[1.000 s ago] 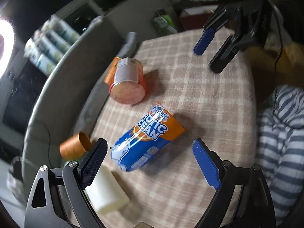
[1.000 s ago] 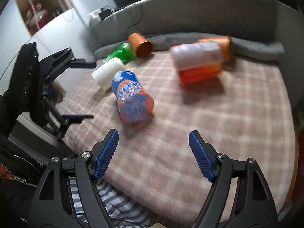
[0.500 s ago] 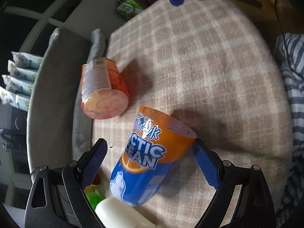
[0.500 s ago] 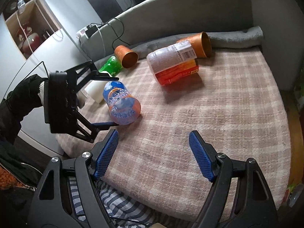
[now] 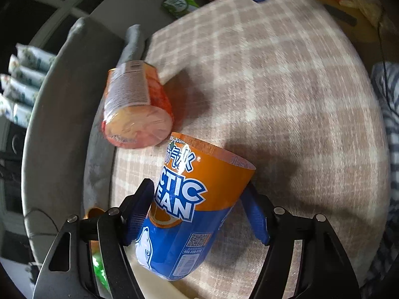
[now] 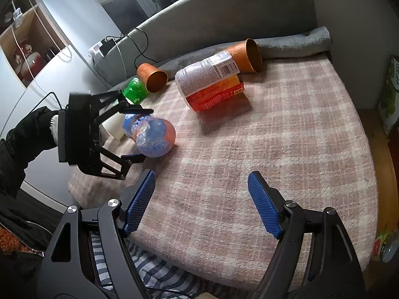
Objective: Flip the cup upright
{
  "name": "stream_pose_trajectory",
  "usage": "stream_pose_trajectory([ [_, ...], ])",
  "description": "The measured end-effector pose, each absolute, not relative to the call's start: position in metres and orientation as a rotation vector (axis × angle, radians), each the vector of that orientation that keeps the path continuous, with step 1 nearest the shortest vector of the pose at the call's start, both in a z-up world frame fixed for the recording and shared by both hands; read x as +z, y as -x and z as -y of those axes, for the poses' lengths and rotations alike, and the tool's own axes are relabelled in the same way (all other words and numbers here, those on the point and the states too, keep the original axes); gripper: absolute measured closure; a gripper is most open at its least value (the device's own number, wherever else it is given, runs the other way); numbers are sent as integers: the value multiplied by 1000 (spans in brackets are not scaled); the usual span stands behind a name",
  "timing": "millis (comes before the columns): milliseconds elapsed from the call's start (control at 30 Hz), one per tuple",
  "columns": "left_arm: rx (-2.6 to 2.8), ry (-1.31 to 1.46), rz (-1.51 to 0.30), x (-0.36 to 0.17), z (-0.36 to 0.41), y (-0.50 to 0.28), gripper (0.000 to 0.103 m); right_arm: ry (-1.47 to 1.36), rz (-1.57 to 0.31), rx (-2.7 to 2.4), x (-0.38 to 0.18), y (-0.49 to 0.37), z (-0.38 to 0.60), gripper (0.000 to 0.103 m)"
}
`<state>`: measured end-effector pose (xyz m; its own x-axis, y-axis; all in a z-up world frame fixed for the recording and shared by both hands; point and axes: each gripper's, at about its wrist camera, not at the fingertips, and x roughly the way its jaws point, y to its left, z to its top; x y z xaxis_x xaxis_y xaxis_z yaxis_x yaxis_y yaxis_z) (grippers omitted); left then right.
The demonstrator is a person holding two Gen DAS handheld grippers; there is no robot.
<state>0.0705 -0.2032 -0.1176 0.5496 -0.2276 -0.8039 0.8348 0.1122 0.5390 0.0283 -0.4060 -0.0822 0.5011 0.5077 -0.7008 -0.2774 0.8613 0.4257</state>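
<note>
A blue and orange "Arctic Ocean" cup lies on its side on the plaid blanket. My left gripper straddles it, a blue pad on each side of the cup, jaws closed against it. In the right wrist view the same cup sits between the left gripper's fingers, its open mouth facing the camera. My right gripper is open and empty, hovering over the blanket's near edge, well apart from the cup.
A larger orange cup with a white label lies on its side nearby. Two copper-coloured cups, a green cup and a white cup lie along the grey cushion edge.
My left gripper moved in over the blue and orange cup and its jaws narrowed onto it. My right gripper drew back and stayed open.
</note>
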Motion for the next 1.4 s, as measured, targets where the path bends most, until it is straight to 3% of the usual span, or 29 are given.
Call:
stream_pose_trajectory([
  [533,-802,-788,-694,-79,183,-102,34,-264,-941,507,-81,-27,391,24],
  [1200,-683,-152,-653,-62,140,-122,40,-238,-930,538,-73,-26,368,24],
  [1400,-663,-110,-648,-64,133,-121,40,-216,-924,544,-69,-23,362,24],
])
